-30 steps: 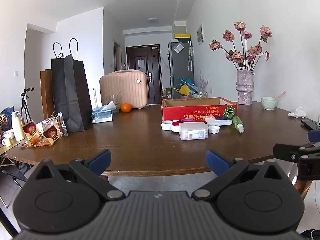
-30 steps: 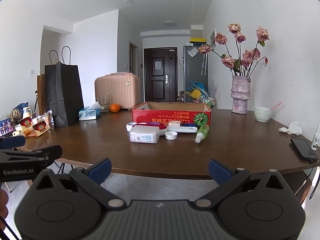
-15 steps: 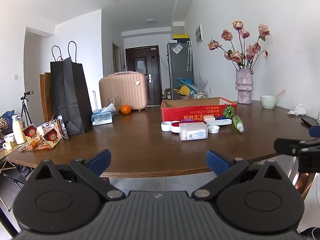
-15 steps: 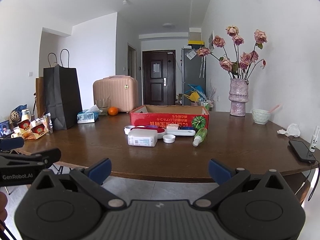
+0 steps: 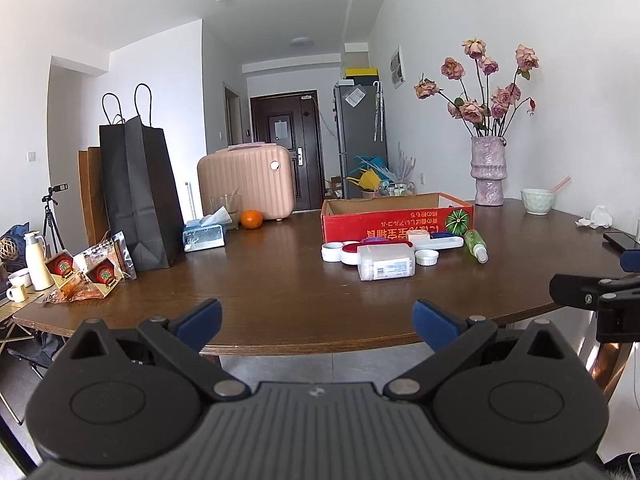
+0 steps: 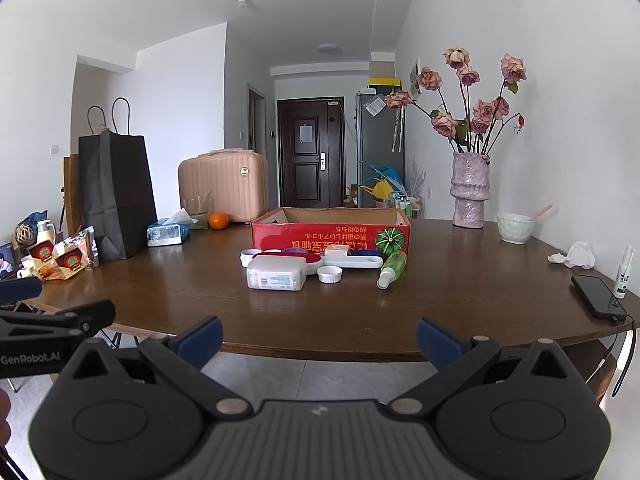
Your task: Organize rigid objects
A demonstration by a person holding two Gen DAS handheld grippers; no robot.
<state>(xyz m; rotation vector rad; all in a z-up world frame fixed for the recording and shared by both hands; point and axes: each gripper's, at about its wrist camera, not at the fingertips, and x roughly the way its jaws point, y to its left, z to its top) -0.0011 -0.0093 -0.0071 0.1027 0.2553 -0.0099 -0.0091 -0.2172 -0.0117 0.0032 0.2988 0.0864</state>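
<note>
A red cardboard box [image 5: 396, 216] [image 6: 330, 229] stands open-topped on the brown table [image 5: 280, 292] [image 6: 460, 292]. In front of it lie a white rectangular container [image 5: 386, 266] [image 6: 276, 274], a green bottle [image 5: 476, 244] [image 6: 392, 266] on its side, a small white dish [image 5: 427, 257] [image 6: 330, 274], a white tray [image 6: 352, 260] and several lids. My left gripper [image 5: 316, 318] is open and empty, short of the table's near edge. My right gripper [image 6: 318, 338] is open and empty, also off the near edge.
A black paper bag [image 5: 138, 196], a tissue box [image 5: 204, 234], an orange [image 5: 252, 219] and a pink case [image 5: 246, 182] stand at the left and back. Snack packs [image 5: 88, 272] lie near the left edge. A vase [image 6: 470, 190], a bowl [image 6: 514, 227] and a phone [image 6: 598, 296] are at right.
Both grippers have risen slightly and tilted up, so the table and its objects sit a little lower in both views. Both stay open.
</note>
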